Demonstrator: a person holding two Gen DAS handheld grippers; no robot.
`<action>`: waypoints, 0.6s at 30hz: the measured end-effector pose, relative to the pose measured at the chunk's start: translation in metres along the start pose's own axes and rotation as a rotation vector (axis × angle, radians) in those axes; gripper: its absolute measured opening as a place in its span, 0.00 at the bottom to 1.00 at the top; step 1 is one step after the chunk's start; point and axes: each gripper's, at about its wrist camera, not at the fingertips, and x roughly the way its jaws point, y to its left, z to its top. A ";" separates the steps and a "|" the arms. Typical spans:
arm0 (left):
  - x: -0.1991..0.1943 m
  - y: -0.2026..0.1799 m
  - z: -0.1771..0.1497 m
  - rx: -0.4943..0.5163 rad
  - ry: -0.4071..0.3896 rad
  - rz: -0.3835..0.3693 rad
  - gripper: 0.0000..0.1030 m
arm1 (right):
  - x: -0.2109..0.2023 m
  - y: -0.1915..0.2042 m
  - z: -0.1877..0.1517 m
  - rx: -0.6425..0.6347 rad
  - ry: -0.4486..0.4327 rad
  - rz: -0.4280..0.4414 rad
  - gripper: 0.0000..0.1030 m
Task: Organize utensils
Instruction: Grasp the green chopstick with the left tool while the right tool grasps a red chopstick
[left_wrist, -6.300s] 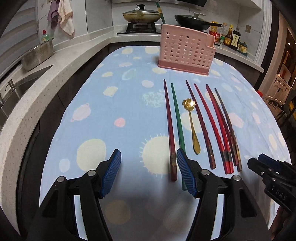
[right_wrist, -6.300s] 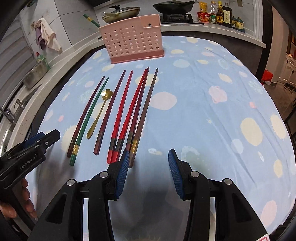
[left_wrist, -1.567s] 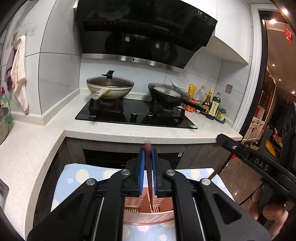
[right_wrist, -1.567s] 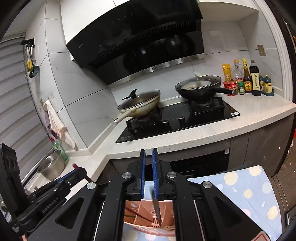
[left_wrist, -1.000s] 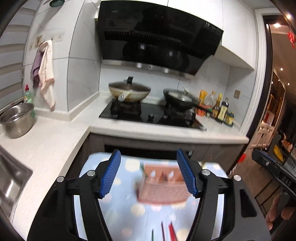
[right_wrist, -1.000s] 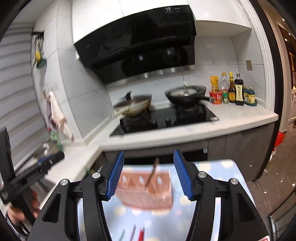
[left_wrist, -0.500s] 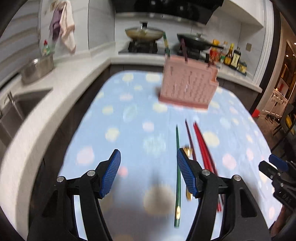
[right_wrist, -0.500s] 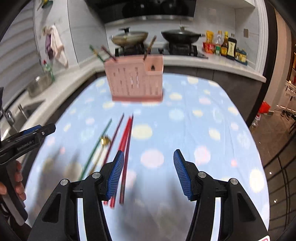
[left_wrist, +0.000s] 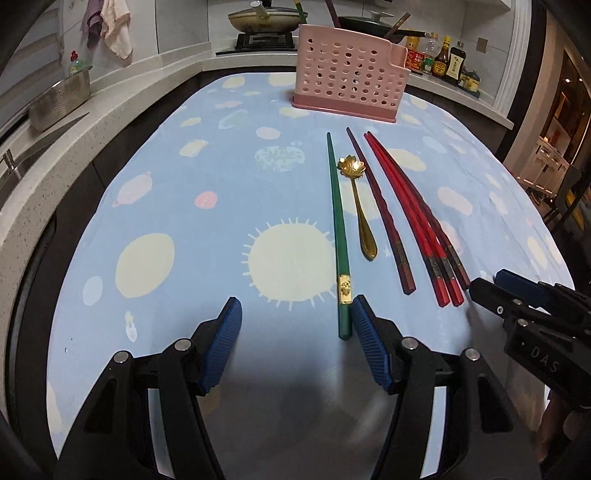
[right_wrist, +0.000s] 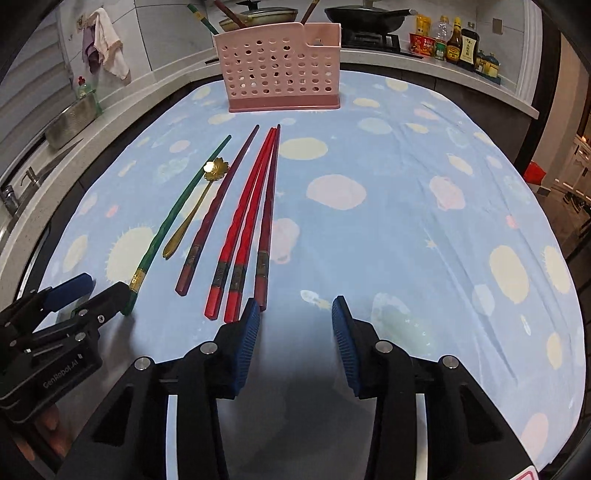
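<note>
A pink perforated holder (left_wrist: 347, 88) (right_wrist: 280, 66) stands at the far end of the blue cloth, with three chopsticks sticking out of it. On the cloth lie a green chopstick (left_wrist: 340, 229) (right_wrist: 173, 218), a gold spoon (left_wrist: 356, 199) (right_wrist: 195, 206), a maroon chopstick (left_wrist: 376, 206) (right_wrist: 214, 214), two red chopsticks (left_wrist: 410, 221) (right_wrist: 247, 221) and a dark red chopstick (right_wrist: 267, 206). My left gripper (left_wrist: 295, 343) is open, its right pad beside the green chopstick's near end. My right gripper (right_wrist: 295, 339) is closing with nothing between its pads; its left pad is by the dark red chopstick's near end.
The white counter (left_wrist: 110, 110) runs along the left with a steel pot (left_wrist: 59, 99) and a sink. Pans sit on the hob behind the holder, and sauce bottles (right_wrist: 454, 40) stand at the back right. The right half of the cloth (right_wrist: 443, 221) is bare.
Both grippers let go of chopsticks in the holder, then dropped and tilted down to the near ends of the utensils on the cloth. The right jaws have narrowed.
</note>
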 end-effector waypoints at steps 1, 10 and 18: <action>0.001 0.000 0.000 -0.007 -0.001 -0.007 0.55 | 0.001 0.001 0.000 0.001 0.000 0.000 0.38; 0.004 -0.002 0.004 0.002 -0.027 -0.019 0.50 | 0.011 0.008 0.009 -0.006 0.000 0.007 0.38; 0.009 -0.001 0.007 0.003 -0.041 -0.014 0.43 | 0.019 0.008 0.017 -0.006 -0.015 0.006 0.33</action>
